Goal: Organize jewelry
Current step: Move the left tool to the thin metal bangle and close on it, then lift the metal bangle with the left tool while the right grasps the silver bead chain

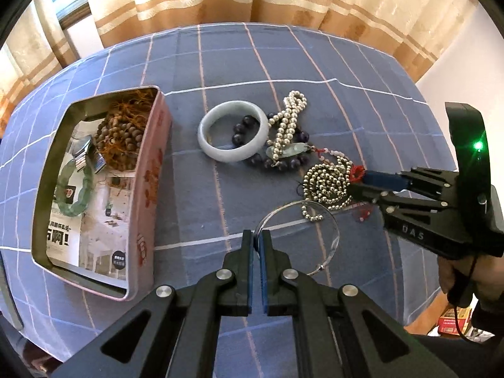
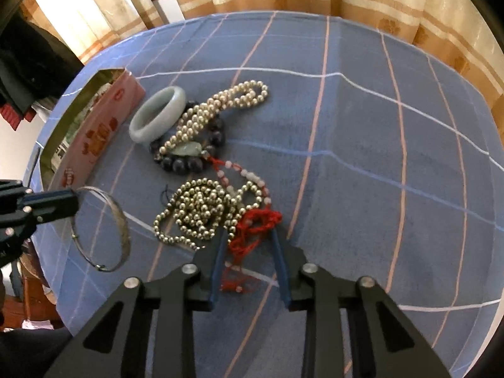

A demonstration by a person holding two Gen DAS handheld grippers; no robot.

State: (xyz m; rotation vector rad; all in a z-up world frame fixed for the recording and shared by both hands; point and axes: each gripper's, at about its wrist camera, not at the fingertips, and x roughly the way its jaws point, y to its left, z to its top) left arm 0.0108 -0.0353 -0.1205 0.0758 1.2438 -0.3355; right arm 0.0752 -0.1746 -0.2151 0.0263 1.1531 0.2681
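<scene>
The left tool (image 1: 256, 236), at the bottom centre of its own view, was clamped tight on the thin silver bangle (image 2: 125, 233), pinching the wire rim at its tips. The rest of the ring lay on the blue checked cloth of the worktop (image 2: 378, 157).

The right tool (image 2: 249, 236) pointed down at the red cord (image 2: 258, 220) attached to the coiled metal-bead necklace (image 1: 327, 182). Its jaws stood narrowly apart around the knot, but whether the pads actually pinched it could not be told.

In the centre of the left view lay a pale jade bangle (image 1: 226, 156), overlapping a dark bead bracelet (image 1: 242, 129), with a pearl strand (image 1: 289, 119) draped across them.

At the left of that view stood the open pink tin (image 1: 151, 170). It held a brown wooden bead string (image 1: 123, 138), a metal watch (image 1: 85, 154) and a green bracelet (image 1: 74, 208).
</scene>
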